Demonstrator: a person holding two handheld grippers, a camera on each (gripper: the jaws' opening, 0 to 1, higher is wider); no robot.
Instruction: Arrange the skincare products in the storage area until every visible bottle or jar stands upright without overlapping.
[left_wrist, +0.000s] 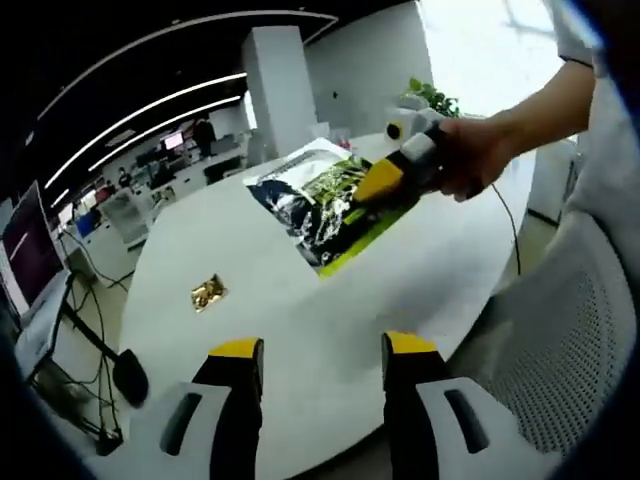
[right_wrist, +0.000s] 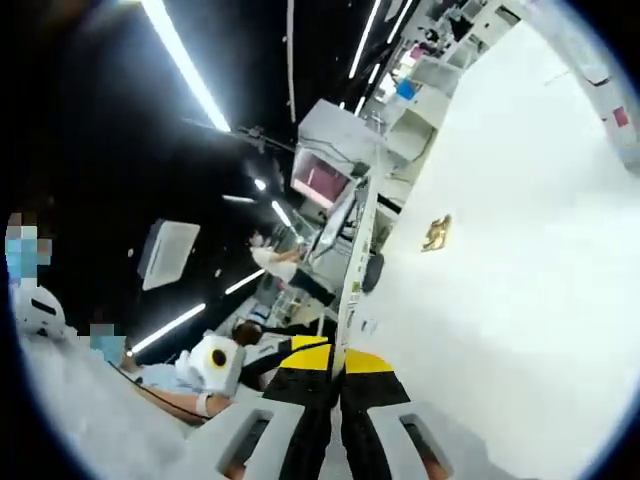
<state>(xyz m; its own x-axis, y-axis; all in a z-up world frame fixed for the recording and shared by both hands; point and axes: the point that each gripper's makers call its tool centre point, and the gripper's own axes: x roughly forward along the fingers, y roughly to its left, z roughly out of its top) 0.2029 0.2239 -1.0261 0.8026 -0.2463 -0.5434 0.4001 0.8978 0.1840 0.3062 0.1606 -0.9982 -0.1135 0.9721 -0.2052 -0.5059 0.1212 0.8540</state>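
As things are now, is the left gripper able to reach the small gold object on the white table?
Probably yes. The left gripper is open and holds nothing, and the bare white table lies between it and the small gold object. The right gripper is farther off, at the printed pouch.

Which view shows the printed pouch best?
The left gripper view: the pouch hangs over the table, held by the right gripper. The right gripper view catches just its thin edge between shut jaws.
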